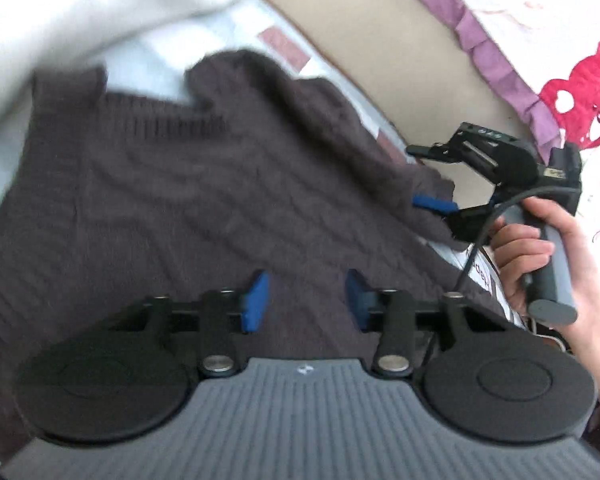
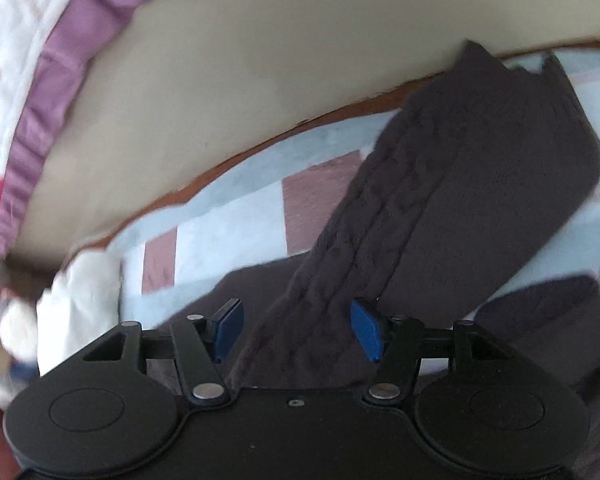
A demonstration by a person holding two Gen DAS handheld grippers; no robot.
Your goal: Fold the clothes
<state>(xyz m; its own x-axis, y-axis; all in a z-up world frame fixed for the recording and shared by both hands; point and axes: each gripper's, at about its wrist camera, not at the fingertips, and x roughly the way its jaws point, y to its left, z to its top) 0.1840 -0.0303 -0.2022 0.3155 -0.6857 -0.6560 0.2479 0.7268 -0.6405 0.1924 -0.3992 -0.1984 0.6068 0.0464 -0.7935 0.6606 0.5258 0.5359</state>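
White garment (image 1: 80, 8) at far left, untouched. Dark brown cable-knit sweater (image 1: 172, 200) lies spread on the pale checked blanket (image 2: 228, 216). Left gripper (image 1: 307, 300): released, jaws parted above the knit, nothing held. Right gripper (image 2: 296, 330): released, the sleeve (image 2: 440, 208) lying loose between its pads. Recommendation: pinch the sleeve edge fully, fold inward flat. A label near the hand (image 1: 540, 248) is illegible.

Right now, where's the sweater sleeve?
In the right wrist view the sleeve of the dark sweater runs from between the open right gripper up toward the upper right, across the checked blanket.
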